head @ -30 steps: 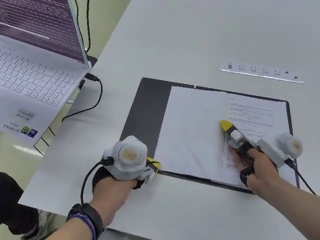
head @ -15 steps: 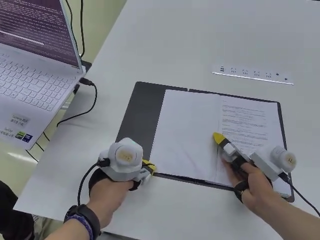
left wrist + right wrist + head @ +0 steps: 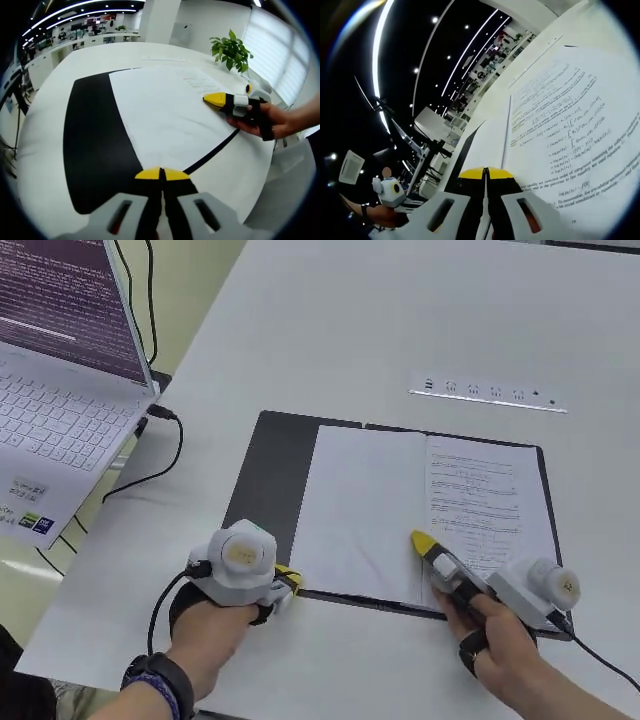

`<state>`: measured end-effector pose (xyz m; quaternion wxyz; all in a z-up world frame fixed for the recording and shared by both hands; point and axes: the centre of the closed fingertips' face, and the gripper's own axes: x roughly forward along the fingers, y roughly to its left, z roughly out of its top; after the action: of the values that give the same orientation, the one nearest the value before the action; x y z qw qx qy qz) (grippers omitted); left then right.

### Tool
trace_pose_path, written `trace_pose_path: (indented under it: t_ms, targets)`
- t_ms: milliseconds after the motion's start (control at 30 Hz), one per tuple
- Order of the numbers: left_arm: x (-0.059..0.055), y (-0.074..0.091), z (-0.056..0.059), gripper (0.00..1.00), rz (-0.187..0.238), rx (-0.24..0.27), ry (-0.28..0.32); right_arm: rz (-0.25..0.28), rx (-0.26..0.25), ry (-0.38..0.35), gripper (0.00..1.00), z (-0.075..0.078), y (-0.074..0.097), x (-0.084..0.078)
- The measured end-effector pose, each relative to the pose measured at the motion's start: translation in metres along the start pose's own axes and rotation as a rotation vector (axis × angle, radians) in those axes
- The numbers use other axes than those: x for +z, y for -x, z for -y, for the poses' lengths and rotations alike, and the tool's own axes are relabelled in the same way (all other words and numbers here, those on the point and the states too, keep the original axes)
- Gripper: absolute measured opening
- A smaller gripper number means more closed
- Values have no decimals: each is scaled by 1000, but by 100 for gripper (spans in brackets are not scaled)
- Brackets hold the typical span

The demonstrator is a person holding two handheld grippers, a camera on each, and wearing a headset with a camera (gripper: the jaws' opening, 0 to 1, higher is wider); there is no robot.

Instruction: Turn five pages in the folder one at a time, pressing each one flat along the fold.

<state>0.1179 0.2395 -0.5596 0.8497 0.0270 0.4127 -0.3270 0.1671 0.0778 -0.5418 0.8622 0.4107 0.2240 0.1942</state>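
- At the near left corner of the folder (image 3: 262, 480): left gripper (image 3: 288, 580), jaws together, nothing held. Its tips seem to rest at the black cover's edge, though contact is unclear.
- On the fold, lower part: right gripper (image 3: 422, 541), jaws together, yellow tips pressed on paper.
- On the white table (image 3: 350, 330): folder lying open, blank page (image 3: 360, 500) left of the right gripper, printed page (image 3: 485, 500) right of it.

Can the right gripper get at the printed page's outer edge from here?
Probably yes: the right gripper is shut by the fold, and the printed page lies flat with most of its outer edge uncovered.
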Motion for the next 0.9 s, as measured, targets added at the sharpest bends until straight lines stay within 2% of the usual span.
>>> trace_pose_path:
  t_ms: [367, 600, 767, 900]
  targets:
    - [0, 0, 0, 0, 5, -1, -2, -14, -3, 6, 0, -5, 13, -13]
    - [0, -1, -1, 0, 8, -2, -6, -61, 8, 45, 0, -10, 26, -26]
    - [-1, 0, 0, 0, 27, 2, -14, -49, -11, 52, 0, -11, 31, -31]
    - [0, 1, 1, 0, 25, 7, -21, -40, -19, 35, 0, -12, 36, -34]
